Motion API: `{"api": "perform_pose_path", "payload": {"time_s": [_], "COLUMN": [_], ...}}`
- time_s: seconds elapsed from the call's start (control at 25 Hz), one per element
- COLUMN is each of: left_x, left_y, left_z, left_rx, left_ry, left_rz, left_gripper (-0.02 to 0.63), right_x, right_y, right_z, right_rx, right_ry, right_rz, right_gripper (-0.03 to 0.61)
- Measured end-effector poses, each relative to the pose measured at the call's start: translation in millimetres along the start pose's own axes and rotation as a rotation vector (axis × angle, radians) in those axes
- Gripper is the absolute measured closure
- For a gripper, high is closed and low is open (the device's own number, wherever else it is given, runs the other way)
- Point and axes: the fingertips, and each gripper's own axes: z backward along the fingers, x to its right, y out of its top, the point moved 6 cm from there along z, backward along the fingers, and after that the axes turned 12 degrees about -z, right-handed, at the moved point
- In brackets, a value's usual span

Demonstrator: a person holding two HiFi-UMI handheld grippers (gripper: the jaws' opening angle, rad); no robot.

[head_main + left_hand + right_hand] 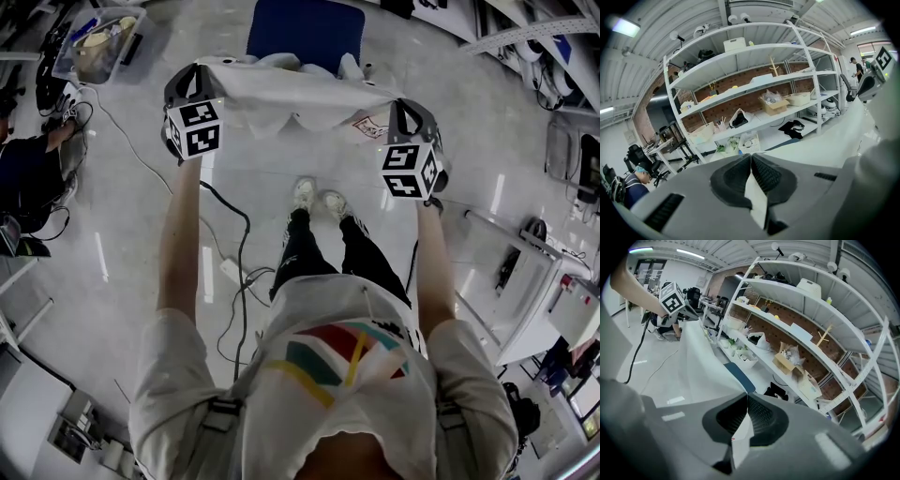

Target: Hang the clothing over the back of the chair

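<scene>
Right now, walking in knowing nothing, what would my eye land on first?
A white garment spread wide in mid-air, pinched at its ends by the left gripper and the right gripper, each carrying a black-and-white marker cube. Just beyond it stands a blue chair, and the gripper views show a tall white shelving rack crowded with boxes farther off.

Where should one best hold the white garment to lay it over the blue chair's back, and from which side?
Hold the garment by its top edge, one end per gripper, from the person's side. The left gripper and right gripper are shut on it so; it spans wide before the chair.
</scene>
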Motion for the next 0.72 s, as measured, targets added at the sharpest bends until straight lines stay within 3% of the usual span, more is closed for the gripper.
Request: {"api": "perform_pose_path", "payload": {"time_s": [0.4,0.72], "left_x": [8,14], "left_y": [-17,-24], "left_z": [-2,-1], "left_rx": [-0.055,-0.061], "left_ry": [-0.034,-0.032], "left_rz": [-0.015,0.022], "left_gripper": [0.592,0.591], "right_x": [-10,-15], "right_y": [-16,-19], "right_z": [-9,-8], "right_rx": [-0.030,-0.031], "right_ry": [0.014,0.022], "right_rz": [-0.017,-0.061], "right_gripper": [0.571,0.569]}}
